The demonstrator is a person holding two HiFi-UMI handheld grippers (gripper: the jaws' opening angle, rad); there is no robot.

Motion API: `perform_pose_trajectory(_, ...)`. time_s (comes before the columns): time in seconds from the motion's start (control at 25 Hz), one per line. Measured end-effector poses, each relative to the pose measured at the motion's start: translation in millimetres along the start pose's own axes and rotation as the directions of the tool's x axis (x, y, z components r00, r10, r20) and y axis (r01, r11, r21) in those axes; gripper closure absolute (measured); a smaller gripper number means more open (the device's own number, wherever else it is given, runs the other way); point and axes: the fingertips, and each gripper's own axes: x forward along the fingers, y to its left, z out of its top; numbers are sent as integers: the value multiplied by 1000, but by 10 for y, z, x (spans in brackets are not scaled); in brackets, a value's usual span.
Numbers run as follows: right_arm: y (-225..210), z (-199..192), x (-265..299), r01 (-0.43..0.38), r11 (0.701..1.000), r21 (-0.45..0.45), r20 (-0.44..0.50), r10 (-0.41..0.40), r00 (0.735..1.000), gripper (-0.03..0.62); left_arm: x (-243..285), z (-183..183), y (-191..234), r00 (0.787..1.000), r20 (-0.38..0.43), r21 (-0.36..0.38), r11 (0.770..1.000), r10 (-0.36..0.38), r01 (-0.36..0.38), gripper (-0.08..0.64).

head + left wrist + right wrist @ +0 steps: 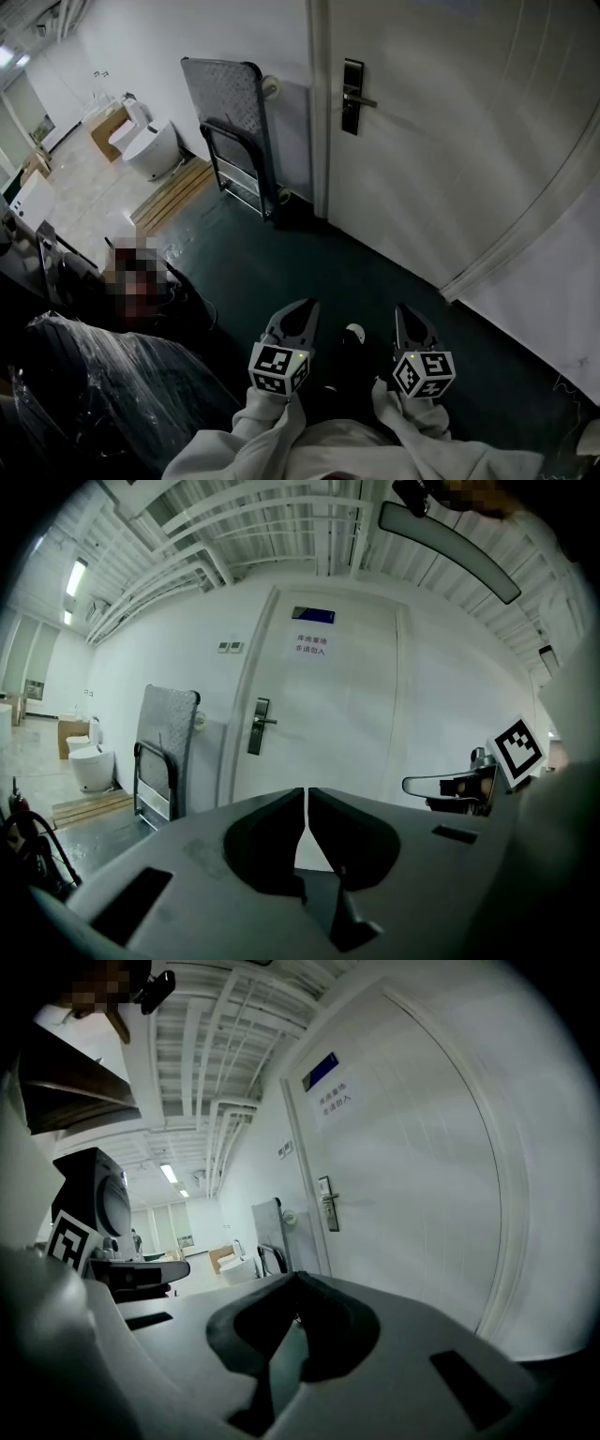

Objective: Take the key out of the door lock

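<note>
Left gripper [306,797] & right gripper [295,1281] both pressed together, empty, w/ door lock [352,97] well ahead & above the jaws, key too small to make out, so risk = arriving shut & knocking the key instead of pinching it.

1. I see the door lock [352,97]: a dark upright plate with a silver lever handle. The lever is horizontal and points away from the frame.
2. It's mounted on the closed white door [450,141], just beside the frame-side edge.
3. Key: too small to make out in any view.
</note>
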Motion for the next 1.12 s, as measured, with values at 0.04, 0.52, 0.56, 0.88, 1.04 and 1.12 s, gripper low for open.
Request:
perform_pose_trajectory(0.04,-2,-20,17,1,1000,3,-4,0,1000,540,12,-19,12,1000,-4,-2,1000,0,0,537)
perform_pose_trajectory(0.52,-131,143,370,-6,1000,0,6,6,1000,540,358,-7,188,1000,-10,-15,1000,9,-9,537)
perform_pose_trajectory(0.56,-146,168,425,-10,1000,-7,6,10,1000,540,410,0,205,1000,-10,-17,1000,11,-11,537)
perform_pose_trajectory(0.88,-346,346,885,-29,999,-14,-6,29,1000,540,918,154,387,1000,-11,-20,1000,19,-19,537)
perform_pose_trajectory(1.04,-497,442,1135,-36,999,-4,-17,35,999,540,1206,252,454,1000,-18,-16,1000,20,-20,537)
perform_pose_trajectory(1.12,-569,492,1267,-40,999,-1,-22,40,999,540,1342,317,507,1000,-17,-11,1000,24,-24,537)
